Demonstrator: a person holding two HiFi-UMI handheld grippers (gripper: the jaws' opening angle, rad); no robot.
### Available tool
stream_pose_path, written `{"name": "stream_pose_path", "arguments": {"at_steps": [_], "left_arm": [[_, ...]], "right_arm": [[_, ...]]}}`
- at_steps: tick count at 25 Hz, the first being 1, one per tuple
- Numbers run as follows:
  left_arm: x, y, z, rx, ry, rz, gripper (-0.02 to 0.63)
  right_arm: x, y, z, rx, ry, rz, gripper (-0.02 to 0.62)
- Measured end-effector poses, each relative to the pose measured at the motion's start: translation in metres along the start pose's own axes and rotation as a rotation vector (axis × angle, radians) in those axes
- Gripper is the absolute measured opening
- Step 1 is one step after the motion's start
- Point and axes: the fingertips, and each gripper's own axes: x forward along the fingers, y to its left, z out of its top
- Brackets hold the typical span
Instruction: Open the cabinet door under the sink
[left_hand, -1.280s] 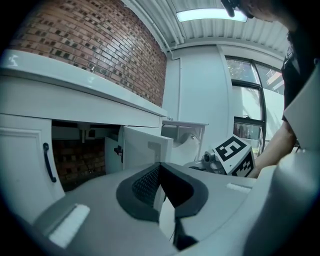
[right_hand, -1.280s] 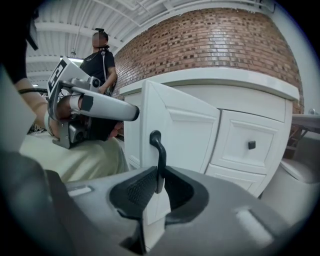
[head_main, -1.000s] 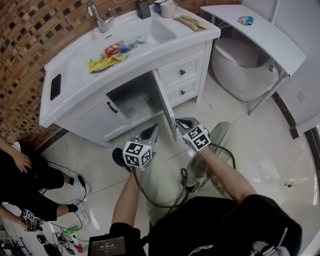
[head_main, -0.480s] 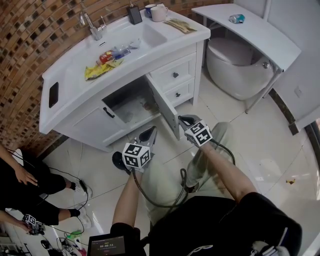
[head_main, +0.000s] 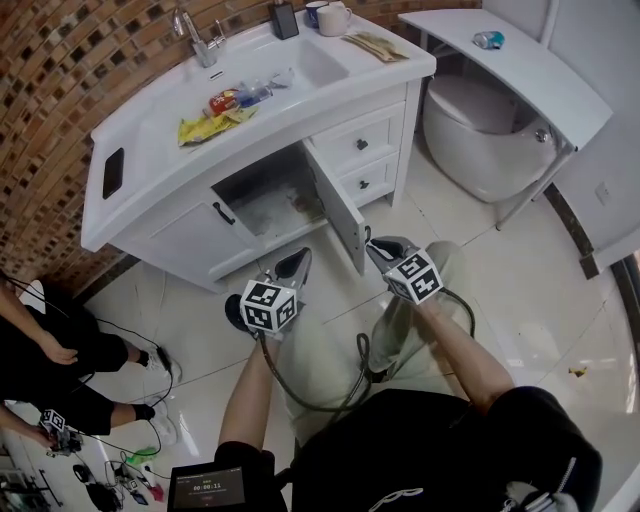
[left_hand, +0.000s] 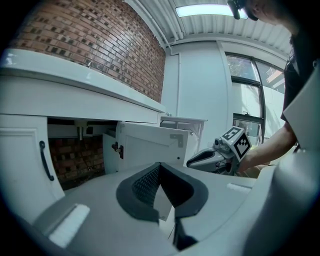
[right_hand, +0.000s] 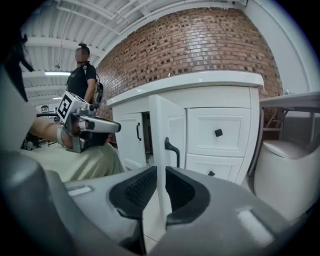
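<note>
Nearest the person's knees, the left tool (head_main: 296, 266) hangs low over the floor tiles with its jaws pressed together at the tips and nothing in them. Just to its right, the right tool (head_main: 377, 245) points at the free edge of the cabinet door (left_hand: 150, 142). Its jaws stand a narrow slit apart, and the right gripper view shows that white edge lined up with the slit. I judge the edge to lie a little beyond the tips and not between the pads, so this tool looks empty too. The door's black handle (right_hand: 172, 150) is on its outer face, just right of that edge. The door stands swung well out from the vanity, roughly square to its front, and the dark cabinet opening (head_main: 265, 195) shows behind it with brick at the back. The neighbouring left door (head_main: 195, 240) is closed, and two drawers (head_main: 362, 145) sit to the right of the opening. Above, the white tabletop (head_main: 150, 120) carries the sink (head_main: 300, 60), with snack packets (head_main: 205, 125) beside the basin and a faucet (head_main: 200, 40) at the wall. By my reading the opening itself is done, and little is left beyond drawing the tools clear.
</note>
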Motion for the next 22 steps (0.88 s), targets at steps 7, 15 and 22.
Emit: {"name": "stream_pose_path", "arguments": {"at_steps": [7,15,22], "left_arm": [[-0.025,0.015,0.001,-0.007,-0.019,0.041,0.017],[-0.057,0.034,0.001,-0.005,-0.035,0.095,0.017],[-0.085,0.047,0.005,-0.036,-0.057,0.122,0.017]], "right_arm": [[-0.001,0.065,0.021,-0.214,-0.117,0.159,0.021],[0.02,0.091,0.031,-0.237,-0.139,0.2,-0.008],[0.035,0.105,0.037,-0.235,-0.125,0.214,-0.008]]}}
